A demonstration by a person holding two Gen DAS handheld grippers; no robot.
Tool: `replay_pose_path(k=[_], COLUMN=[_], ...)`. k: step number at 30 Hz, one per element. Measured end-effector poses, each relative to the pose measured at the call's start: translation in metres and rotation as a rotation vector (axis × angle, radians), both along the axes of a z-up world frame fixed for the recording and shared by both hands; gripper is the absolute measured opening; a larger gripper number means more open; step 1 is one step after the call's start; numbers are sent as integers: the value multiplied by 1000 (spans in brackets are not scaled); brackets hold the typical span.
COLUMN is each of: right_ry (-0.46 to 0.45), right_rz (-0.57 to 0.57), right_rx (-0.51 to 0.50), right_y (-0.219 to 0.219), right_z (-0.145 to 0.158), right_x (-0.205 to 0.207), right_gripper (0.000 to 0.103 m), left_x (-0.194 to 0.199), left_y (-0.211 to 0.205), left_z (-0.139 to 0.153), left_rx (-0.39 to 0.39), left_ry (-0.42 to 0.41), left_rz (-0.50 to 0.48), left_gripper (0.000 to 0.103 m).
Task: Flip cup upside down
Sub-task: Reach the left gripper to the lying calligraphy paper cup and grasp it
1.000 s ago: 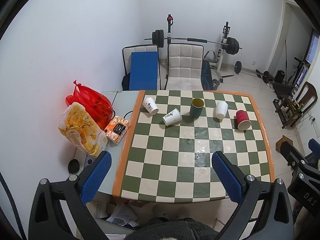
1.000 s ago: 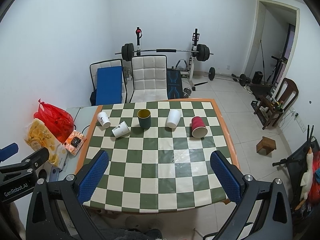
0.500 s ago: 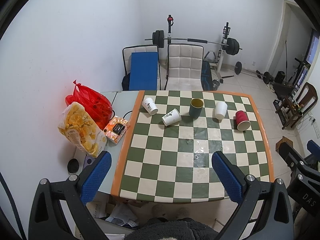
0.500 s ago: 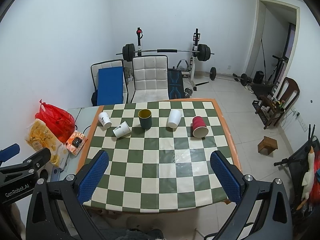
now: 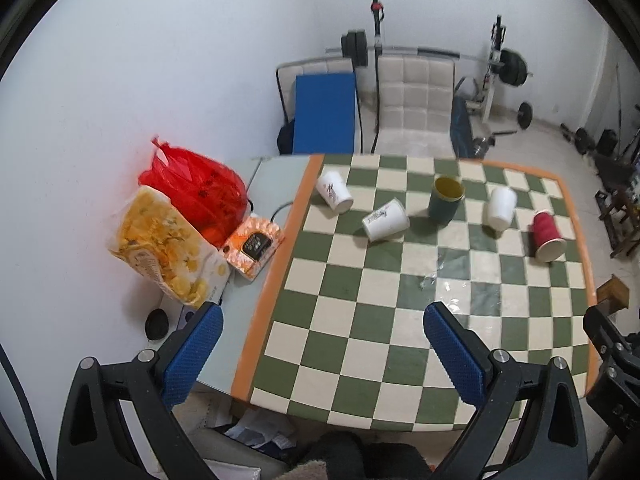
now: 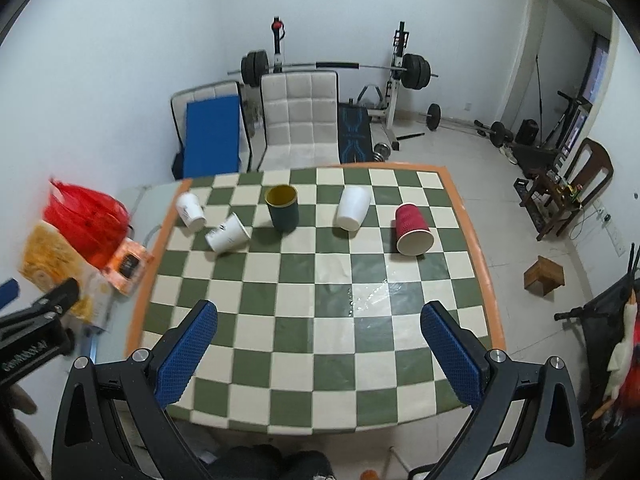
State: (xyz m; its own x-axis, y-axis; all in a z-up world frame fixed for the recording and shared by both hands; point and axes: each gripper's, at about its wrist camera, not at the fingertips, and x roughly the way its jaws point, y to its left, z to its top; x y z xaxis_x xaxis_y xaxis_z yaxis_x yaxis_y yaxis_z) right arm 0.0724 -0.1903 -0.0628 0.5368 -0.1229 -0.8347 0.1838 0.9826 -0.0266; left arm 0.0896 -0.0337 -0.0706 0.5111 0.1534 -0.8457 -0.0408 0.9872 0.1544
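Green cup (image 6: 282,208) stands upright, mouth up, near the far edge of the checkered table (image 6: 320,320), between a toppled white paper cup (image 6: 228,233) and another white cup (image 6: 353,208). Left gripper (image 5: 322,354) and right gripper (image 6: 320,354) hover released above the near edge.

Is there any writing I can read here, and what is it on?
"GenRobot.AI", blurred, partly guessed: on the left gripper body.
Dark print on two white paper cups: too small to read.
Orange packet label: too blurred.
Snack bag: no readable words.
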Motion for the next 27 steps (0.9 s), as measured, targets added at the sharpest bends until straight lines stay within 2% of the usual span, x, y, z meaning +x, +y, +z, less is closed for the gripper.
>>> replay_pose_path(k=[7,14,20,27], right_ry=[155,289,394,497], right_rz=[-2,-52,-77,-114], right_rx=[47,90,113,134], right_y=[-10,-12,-3,-5], right_z=[-94,-176,-230,-287], right_x=[73,149,196,232], right_gripper=[103,103,103,103], left_x=[64,149,216,267], left_y=[1,2,-6,-27], left_z=[-57,-120,-166,-210], left_rx=[23,55,96,144], left_ry=[78,194,273,354], left_rz=[-1,-54,-118,-241], left_gripper=[103,103,103,103])
